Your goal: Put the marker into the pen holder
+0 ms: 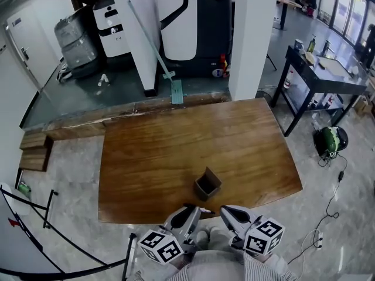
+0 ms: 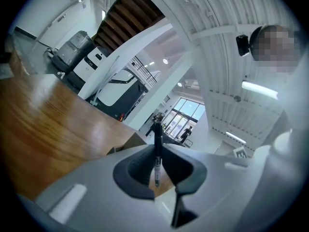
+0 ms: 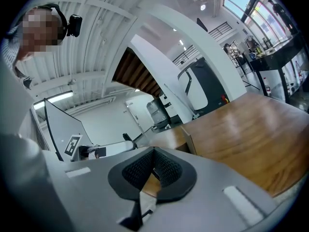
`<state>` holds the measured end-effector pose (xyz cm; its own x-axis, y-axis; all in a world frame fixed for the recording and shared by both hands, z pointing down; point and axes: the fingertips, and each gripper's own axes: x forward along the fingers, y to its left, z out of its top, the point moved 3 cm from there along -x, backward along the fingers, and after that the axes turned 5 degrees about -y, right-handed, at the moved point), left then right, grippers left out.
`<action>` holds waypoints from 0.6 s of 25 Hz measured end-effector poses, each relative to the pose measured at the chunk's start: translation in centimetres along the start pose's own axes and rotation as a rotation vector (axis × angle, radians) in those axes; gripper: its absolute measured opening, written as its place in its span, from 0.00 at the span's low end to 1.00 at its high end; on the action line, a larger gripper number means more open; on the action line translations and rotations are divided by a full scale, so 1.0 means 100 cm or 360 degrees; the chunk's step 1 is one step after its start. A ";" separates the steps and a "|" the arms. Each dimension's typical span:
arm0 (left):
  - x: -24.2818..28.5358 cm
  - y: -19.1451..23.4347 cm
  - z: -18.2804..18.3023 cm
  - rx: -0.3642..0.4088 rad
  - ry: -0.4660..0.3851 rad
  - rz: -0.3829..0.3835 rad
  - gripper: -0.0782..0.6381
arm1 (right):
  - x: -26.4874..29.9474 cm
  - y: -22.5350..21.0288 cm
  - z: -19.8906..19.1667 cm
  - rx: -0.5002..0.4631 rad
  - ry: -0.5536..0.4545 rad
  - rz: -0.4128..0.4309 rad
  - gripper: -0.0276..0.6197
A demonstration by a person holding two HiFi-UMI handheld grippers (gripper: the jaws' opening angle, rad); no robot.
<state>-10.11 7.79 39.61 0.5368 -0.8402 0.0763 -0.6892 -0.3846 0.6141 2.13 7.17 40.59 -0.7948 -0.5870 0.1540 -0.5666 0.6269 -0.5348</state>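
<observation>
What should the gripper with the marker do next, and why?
Probably move the left gripper forward and slightly right, above the pen holder. It is shut on the marker near the table edge, and the holder's open top lies just ahead.

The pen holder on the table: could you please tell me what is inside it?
Nothing shows above the rim of the pen holder; its shadowed bottom cannot be seen. The marker is outside it, clamped in the left gripper.
</observation>
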 end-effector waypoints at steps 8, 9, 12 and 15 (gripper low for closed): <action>0.012 0.009 0.007 -0.0035 -0.0017 0.0067 0.17 | 0.010 -0.011 0.008 0.0014 0.0091 0.0050 0.04; 0.013 0.013 0.007 -0.0042 -0.0018 0.0073 0.17 | 0.011 -0.013 0.007 0.0022 0.0095 0.0048 0.04; 0.014 0.022 0.009 -0.0074 -0.0012 0.0096 0.17 | 0.013 -0.017 0.004 0.0052 0.0117 0.0032 0.04; 0.020 0.027 0.010 -0.0107 -0.0001 0.0117 0.17 | 0.015 -0.025 0.001 0.0075 0.0152 0.0024 0.04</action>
<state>-11.38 4.70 40.60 0.4857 -0.8655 0.1225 -0.6925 -0.2955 0.6581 2.34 4.70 42.06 -0.8217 -0.5247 0.2226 -0.5451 0.6093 -0.5759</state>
